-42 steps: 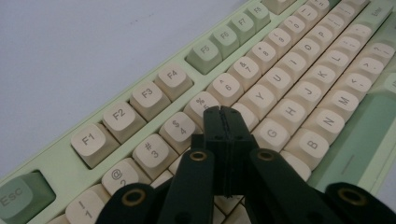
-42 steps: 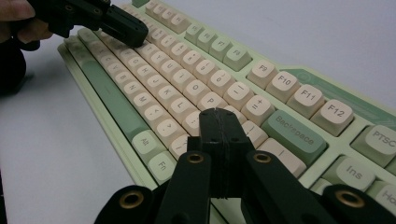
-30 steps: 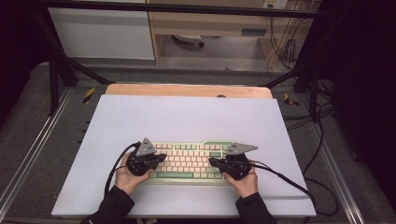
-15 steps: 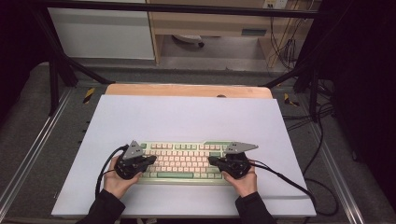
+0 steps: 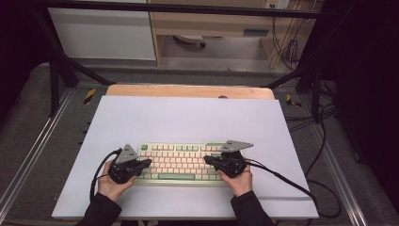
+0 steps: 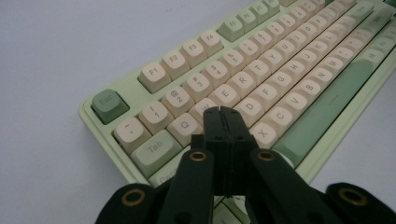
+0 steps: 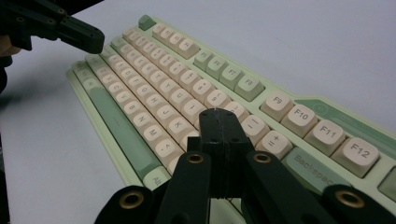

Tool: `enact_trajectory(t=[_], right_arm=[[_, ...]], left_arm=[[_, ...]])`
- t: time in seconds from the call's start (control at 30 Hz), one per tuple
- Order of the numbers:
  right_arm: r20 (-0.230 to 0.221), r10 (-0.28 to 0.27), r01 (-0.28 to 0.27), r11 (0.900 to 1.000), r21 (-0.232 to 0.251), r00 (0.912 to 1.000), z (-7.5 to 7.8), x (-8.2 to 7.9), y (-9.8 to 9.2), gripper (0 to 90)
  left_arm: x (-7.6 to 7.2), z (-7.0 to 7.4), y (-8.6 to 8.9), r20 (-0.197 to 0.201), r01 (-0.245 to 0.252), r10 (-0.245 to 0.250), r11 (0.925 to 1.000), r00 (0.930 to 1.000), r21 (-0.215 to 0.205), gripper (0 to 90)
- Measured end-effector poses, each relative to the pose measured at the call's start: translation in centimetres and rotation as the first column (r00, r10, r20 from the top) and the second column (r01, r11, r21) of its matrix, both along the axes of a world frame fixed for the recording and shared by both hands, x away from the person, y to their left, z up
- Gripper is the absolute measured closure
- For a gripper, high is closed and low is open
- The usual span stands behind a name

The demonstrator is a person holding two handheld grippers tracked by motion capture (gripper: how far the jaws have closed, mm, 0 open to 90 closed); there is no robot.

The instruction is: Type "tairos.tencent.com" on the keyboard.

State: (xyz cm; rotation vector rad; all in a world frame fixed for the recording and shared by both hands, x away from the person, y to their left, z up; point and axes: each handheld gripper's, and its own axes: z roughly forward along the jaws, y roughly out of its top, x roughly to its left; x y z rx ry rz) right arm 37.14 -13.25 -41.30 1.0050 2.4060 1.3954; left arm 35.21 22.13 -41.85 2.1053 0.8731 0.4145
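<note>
Left gripper (image 6: 223, 111) fingers pressed together – over keyboard (image 6: 261, 79) | right gripper (image 7: 219, 113) fingers likewise – empty
</note>
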Motion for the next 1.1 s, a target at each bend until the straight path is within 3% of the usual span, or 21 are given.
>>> enact_trajectory(t=[0.3,0.53,1.1], right_arm=[[-0.015,-0.014,0.014,1.0,0.0,0.9998,-0.5,0.8,1.5,90.0],[-0.021,-0.027,0.026,0.999,-0.026,0.9994,-1.0,1.4,2.8,90.0],[-0.036,-0.018,0.016,0.998,-0.064,0.9992,-2.0,2.0,4.1,90.0]], left_arm=[[-0.2,0.0,0.5,0.0,-0.007,0.007,0.9999,1.0,-0.008,90.0],[-0.2,0.0,0.6,0.0,-0.009,0.009,0.9999,1.0,-0.009,90.0],[-0.2,-0.1,0.6,-0.003,-0.005,0.005,1.0,1.0,-0.007,90.0]])
